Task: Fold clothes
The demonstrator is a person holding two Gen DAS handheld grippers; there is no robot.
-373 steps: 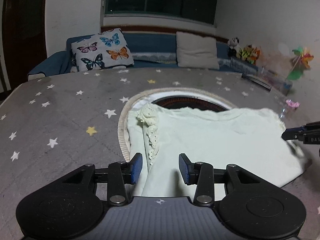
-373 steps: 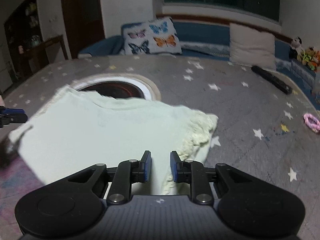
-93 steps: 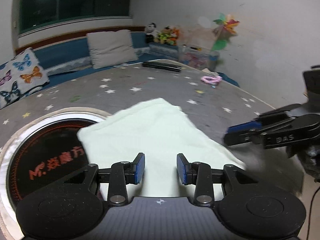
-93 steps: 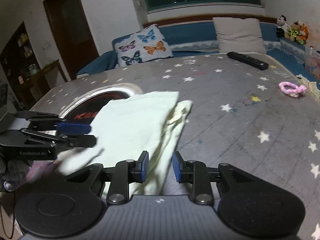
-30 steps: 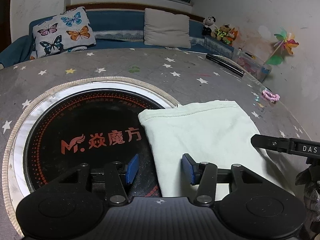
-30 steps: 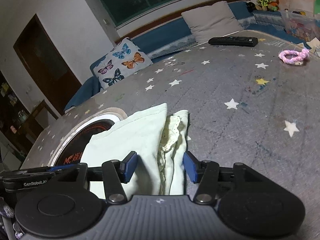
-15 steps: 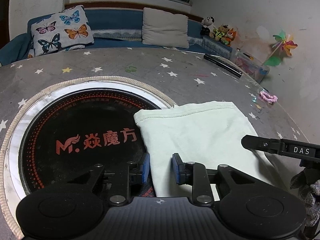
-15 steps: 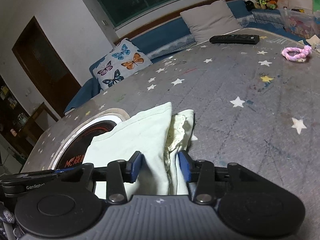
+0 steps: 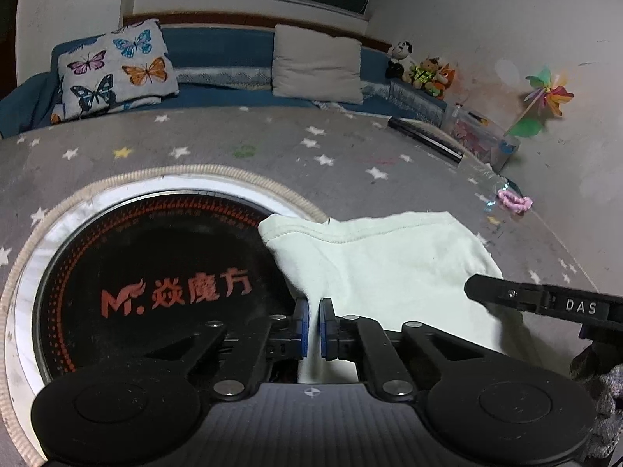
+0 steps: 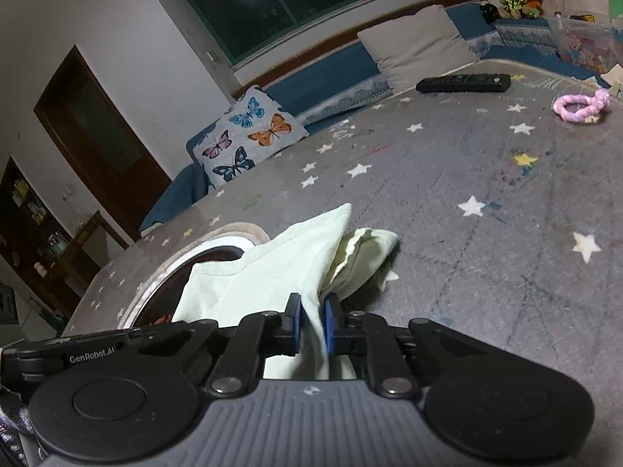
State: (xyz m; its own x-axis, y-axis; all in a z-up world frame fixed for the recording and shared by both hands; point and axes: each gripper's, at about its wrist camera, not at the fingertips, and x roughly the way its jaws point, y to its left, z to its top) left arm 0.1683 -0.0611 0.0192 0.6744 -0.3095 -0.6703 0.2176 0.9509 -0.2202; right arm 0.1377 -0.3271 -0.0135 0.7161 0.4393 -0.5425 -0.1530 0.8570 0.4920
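Note:
A pale green top (image 9: 385, 257) lies partly folded on the grey star-print table cover, one corner over the black round hotplate (image 9: 155, 272). My left gripper (image 9: 314, 311) is shut on the near left edge of the top. My right gripper (image 10: 311, 311) is shut on the near right edge of the top (image 10: 272, 268), and the cloth rises into the pinch. A lace-trimmed sleeve (image 10: 362, 253) sticks out from under the fold on the right. The right gripper's black finger shows at the right of the left wrist view (image 9: 545, 297).
A black remote (image 10: 463, 82) and a pink hair tie (image 10: 580, 107) lie on the far right of the table. A butterfly cushion (image 9: 113, 68) and grey pillow (image 9: 317, 64) sit on the blue sofa behind. A toy box and pinwheel (image 9: 545, 97) stand at the right wall.
Both grippers have closed from open onto the near edges of the top. The cloth now lifts slightly at both pinches.

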